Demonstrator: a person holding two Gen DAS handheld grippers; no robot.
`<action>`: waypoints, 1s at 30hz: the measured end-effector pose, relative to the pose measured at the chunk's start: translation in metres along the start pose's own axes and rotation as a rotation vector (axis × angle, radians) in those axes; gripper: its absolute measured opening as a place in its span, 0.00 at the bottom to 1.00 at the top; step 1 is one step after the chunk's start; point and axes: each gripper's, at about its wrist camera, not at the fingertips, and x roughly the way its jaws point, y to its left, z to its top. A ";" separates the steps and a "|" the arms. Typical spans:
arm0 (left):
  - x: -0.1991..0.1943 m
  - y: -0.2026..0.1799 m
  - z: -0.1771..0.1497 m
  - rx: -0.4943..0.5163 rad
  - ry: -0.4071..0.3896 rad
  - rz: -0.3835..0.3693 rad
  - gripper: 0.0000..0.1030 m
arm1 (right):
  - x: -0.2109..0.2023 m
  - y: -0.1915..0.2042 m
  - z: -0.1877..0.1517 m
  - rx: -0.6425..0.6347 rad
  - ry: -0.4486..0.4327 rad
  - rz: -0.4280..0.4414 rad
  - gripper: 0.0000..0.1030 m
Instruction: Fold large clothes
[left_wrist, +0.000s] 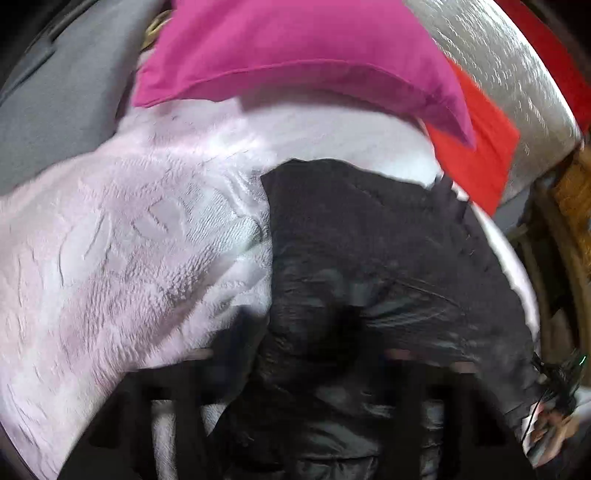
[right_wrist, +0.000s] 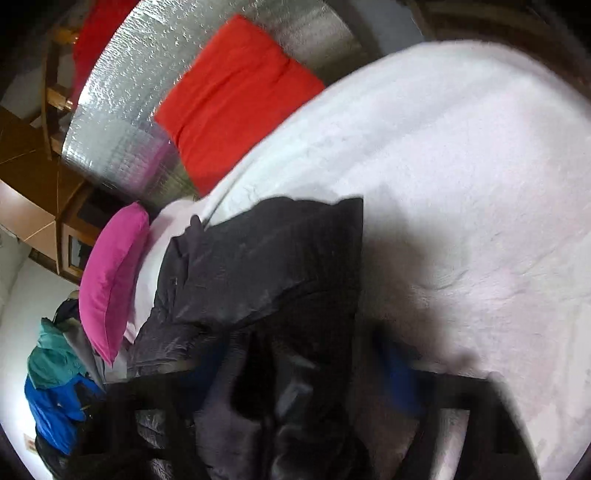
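Observation:
A black, shiny padded jacket (left_wrist: 369, 236) lies crumpled on a pale pink fleece blanket (left_wrist: 122, 236) that covers a bed. In the left wrist view my left gripper (left_wrist: 325, 350) is a dark blur at the bottom, and the jacket's cloth puckers into a tight knot between its fingers. The right wrist view shows the same jacket (right_wrist: 266, 258) spread toward the pillows, with a fold gathered up between the blue-padded fingers of my right gripper (right_wrist: 295, 373). That gripper looks shut on the cloth. Blur hides both sets of fingertips.
A magenta pillow (left_wrist: 295, 55) and a red pillow (left_wrist: 476, 155) lie at the bed's head against a silver quilted headboard (left_wrist: 509, 74). Blue and teal clothes (right_wrist: 55, 384) are heaped beside the bed. Wooden furniture (right_wrist: 33, 177) stands behind. Bare blanket (right_wrist: 461, 184) stretches right of the jacket.

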 end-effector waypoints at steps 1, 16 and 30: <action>-0.003 -0.004 0.001 0.022 -0.001 0.006 0.28 | -0.004 0.013 -0.002 -0.086 -0.018 -0.047 0.12; 0.015 0.003 0.043 -0.022 -0.017 -0.015 0.15 | 0.006 0.018 0.031 -0.121 -0.031 -0.021 0.13; -0.059 -0.009 0.002 0.048 -0.199 0.121 0.65 | -0.055 0.064 -0.011 -0.304 -0.234 -0.199 0.73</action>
